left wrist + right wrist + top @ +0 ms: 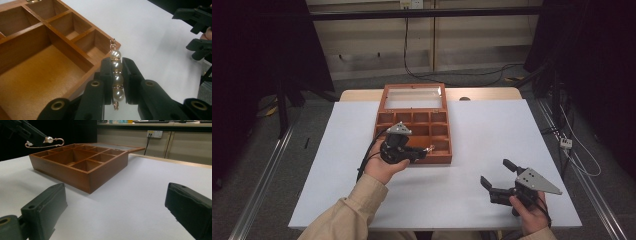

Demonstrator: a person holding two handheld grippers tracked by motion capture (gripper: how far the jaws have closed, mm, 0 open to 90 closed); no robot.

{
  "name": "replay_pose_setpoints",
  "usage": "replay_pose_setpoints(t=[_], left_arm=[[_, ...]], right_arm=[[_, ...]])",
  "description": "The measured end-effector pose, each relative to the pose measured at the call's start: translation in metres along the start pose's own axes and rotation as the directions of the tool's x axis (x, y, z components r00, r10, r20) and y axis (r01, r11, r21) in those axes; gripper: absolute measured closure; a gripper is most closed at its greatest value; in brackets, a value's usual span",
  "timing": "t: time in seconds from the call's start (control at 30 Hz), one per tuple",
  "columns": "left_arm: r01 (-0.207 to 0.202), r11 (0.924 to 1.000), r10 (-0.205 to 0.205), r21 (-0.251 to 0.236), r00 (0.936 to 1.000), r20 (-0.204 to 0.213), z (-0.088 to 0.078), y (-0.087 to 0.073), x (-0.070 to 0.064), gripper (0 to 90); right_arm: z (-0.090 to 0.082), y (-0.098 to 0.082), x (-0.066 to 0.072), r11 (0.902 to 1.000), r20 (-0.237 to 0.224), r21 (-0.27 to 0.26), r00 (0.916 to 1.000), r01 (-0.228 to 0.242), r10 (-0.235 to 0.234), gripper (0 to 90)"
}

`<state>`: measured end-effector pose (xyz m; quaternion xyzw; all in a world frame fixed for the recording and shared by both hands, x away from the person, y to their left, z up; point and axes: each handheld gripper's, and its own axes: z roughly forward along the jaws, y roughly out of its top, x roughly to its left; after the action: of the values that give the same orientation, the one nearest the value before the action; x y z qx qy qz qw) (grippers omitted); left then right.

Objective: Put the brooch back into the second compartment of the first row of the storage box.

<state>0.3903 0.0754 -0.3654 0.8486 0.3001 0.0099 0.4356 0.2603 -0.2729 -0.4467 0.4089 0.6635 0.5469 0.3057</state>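
item: pearl brooch (117, 75), pinched in left gripper (117, 82) fingers
right gripper (112, 215): fingers apart, idle
advice: centre brooch over a wooden jewellery box (414, 131) compartment, lower, then release

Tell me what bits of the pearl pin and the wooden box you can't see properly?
- Pearl pin: in the left gripper view the left gripper covers its sides and lower end; in the high view it is too small.
- Wooden box: in the right gripper view its walls hide the compartment floors; in the left gripper view the edge cuts it off.
- Right gripper: open, holding nothing.
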Motion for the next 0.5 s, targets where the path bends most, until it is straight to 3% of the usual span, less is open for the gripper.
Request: replay_pose_setpoints(t=[0.5], left_arm=[[0.024,0.9996,-0.024,-0.015,0.9991,-0.034,-0.005,0.010,0.013,80.0]], right_arm=[[0.000,0.000,0.000,1.0000,-0.002,-0.002,1.0000,0.000,0.000,3.2]])
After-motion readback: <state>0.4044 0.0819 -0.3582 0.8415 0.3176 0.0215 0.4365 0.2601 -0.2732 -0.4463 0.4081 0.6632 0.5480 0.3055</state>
